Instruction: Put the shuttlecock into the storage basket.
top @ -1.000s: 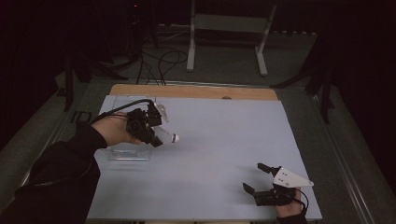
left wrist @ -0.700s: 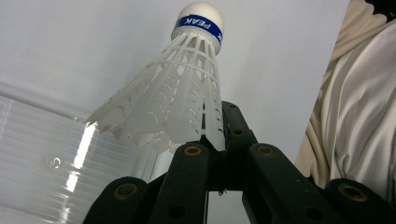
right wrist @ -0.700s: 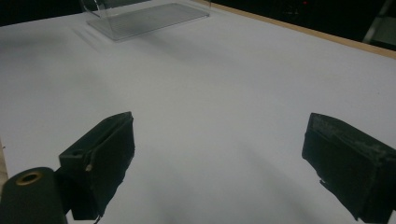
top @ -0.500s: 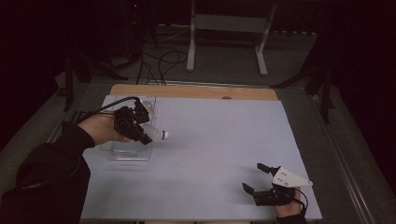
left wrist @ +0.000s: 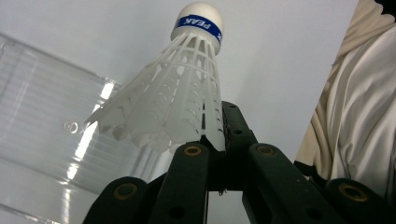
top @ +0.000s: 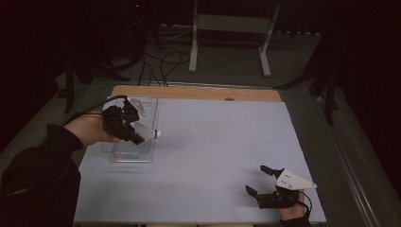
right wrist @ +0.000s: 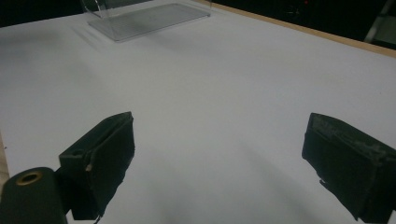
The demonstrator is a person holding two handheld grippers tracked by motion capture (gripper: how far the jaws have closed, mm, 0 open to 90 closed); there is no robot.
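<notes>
Pinching a white shuttlecock, the left hand-held gripper hovers over the clear tray; right hand-held gripper spread

Dark room, white stand behind

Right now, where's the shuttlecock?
In the high view the shuttlecock is at table left, clamped in the left gripper over the clear tray, cork pointing right.

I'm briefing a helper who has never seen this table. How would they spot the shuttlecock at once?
Start at the pale table and go to its left side, where a clear plastic tray lies. Just above it the left gripper pinches the shuttlecock by its skirt. It is the lone white, ribbed plastic cone, with a round cork tip and a blue band.
</notes>
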